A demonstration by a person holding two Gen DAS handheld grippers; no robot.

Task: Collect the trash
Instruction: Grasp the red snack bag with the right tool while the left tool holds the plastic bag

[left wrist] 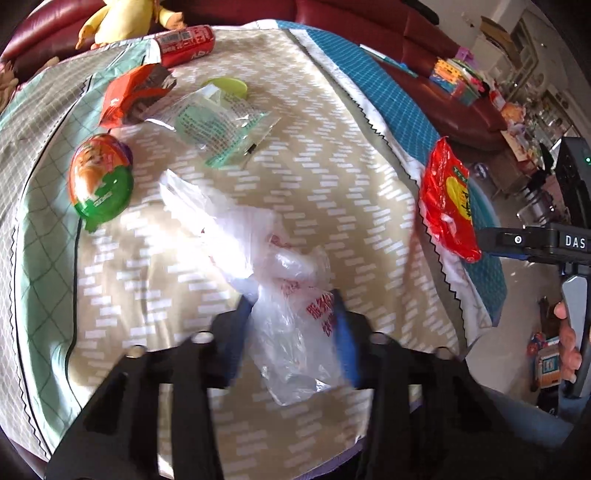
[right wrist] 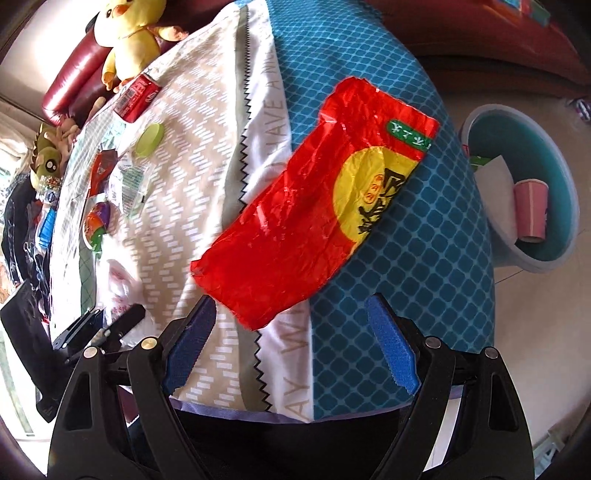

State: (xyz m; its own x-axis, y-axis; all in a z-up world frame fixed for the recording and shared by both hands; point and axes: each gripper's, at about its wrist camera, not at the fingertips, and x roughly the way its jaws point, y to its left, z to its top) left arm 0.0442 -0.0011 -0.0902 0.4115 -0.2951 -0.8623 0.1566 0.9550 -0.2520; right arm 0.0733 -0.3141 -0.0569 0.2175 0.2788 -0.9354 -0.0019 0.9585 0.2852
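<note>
A: In the left wrist view, what do the tongs hold?
B: The left gripper (left wrist: 293, 332) pinches the clear plastic bag (left wrist: 291, 332) on the beige cloth (left wrist: 332, 177)

A: And the right wrist view?
B: The right gripper (right wrist: 291, 347) stands wide, touching nothing; the red wrapper (right wrist: 314, 199) lies beyond it, its long axis diagonal toward the upper right

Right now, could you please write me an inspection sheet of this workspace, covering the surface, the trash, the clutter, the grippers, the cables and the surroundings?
Surface: patterned cloth in beige, teal and mint panels.
Job's things: white plastic bag; red wrapper near the cloth's edge; clear packet; orange wrapper; orange-green egg-shaped pack; red can; green lid.
Clutter: yellow plush duck beside the can.
Grippers: left gripper shut on the white plastic bag; right gripper open, just short of the red wrapper.
Cables: nothing seen.
Surroundings: teal basin on the floor holding a pink paper cup; dark red sofa.
</note>
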